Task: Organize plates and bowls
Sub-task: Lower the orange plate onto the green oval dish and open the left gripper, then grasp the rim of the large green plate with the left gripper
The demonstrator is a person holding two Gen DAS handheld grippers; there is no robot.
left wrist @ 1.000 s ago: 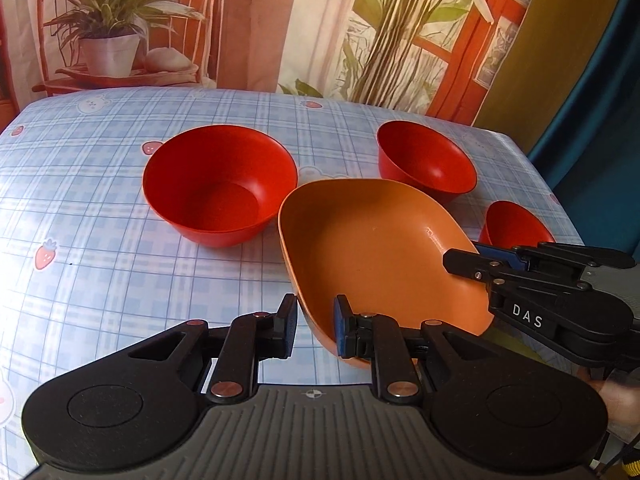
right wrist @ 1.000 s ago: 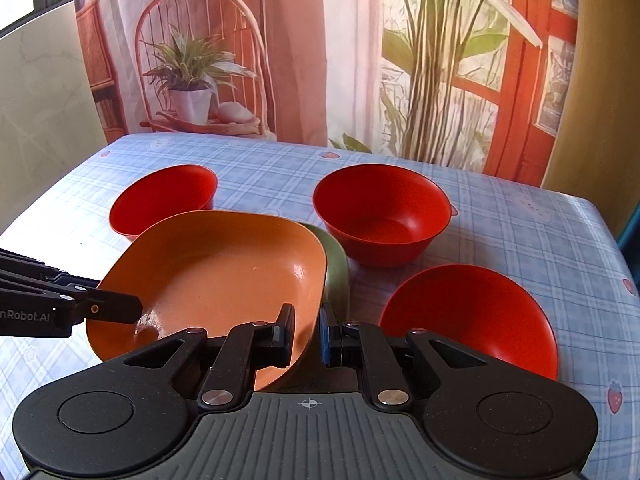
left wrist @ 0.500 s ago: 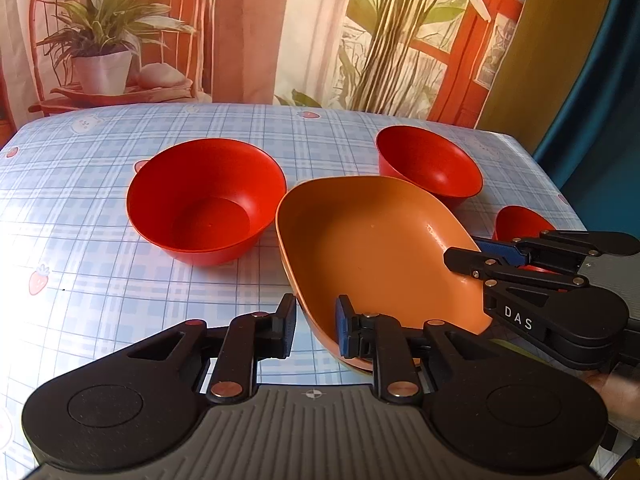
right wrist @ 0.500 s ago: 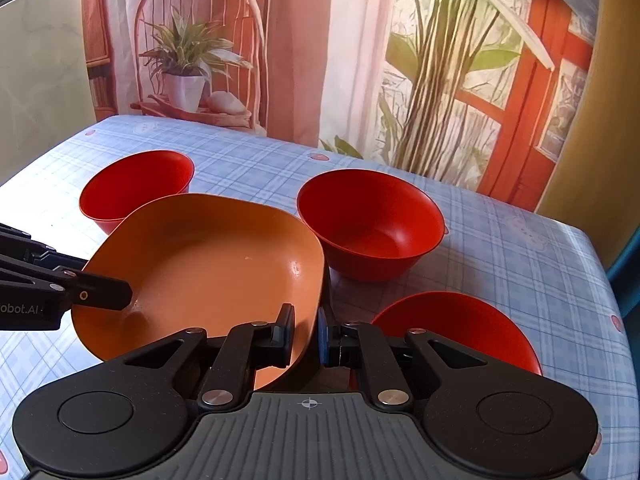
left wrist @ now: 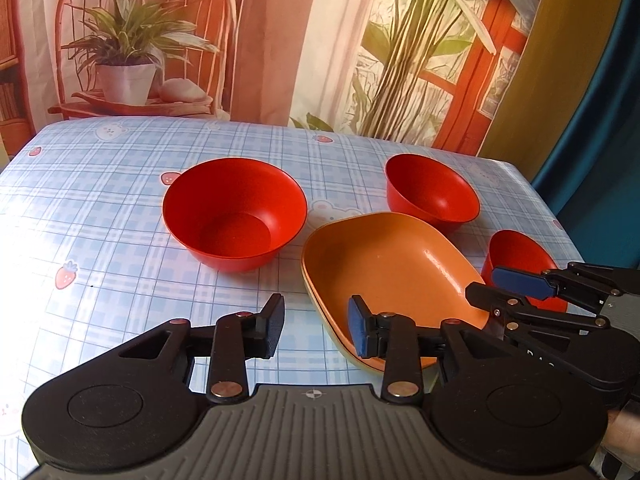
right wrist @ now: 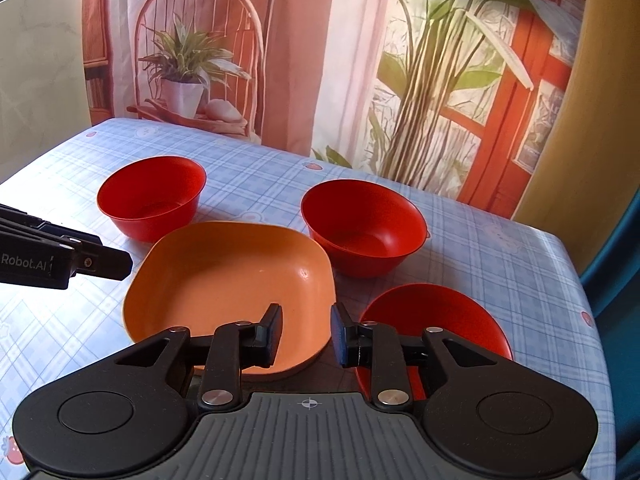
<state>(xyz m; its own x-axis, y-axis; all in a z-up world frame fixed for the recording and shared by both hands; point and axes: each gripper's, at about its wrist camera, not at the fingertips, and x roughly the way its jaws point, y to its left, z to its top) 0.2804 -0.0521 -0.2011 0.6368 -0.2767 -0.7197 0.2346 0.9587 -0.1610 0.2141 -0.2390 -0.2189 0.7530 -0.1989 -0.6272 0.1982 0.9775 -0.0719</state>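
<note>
An orange square plate point(left wrist: 384, 272) point(right wrist: 228, 276) lies flat near the table's front, nested on a pale green plate whose rim point(left wrist: 340, 346) shows just below it. My left gripper point(left wrist: 316, 325) is opening. The plate's left rim sits between its jaws, and neither pad presses on it. My right gripper point(right wrist: 306, 327) is opening as well, astride the plate's right near corner without touching it. Three red bowls stand around the plate: a large one point(left wrist: 236, 220) point(right wrist: 152, 196), a second point(left wrist: 432, 196) point(right wrist: 364, 228), and a third point(left wrist: 520, 256) point(right wrist: 436, 320) beside my right gripper.
The table carries a blue checked cloth point(left wrist: 100, 220) with strawberry prints. A printed curtain backdrop point(left wrist: 260, 40) hangs along the far edge. The table's right edge point(right wrist: 576, 280) drops off close to the third bowl.
Both grippers' jaws have spread and let go of the orange plate. The plate, held tilted before, now lies flat on the green plate. The right gripper has drawn back slightly.
</note>
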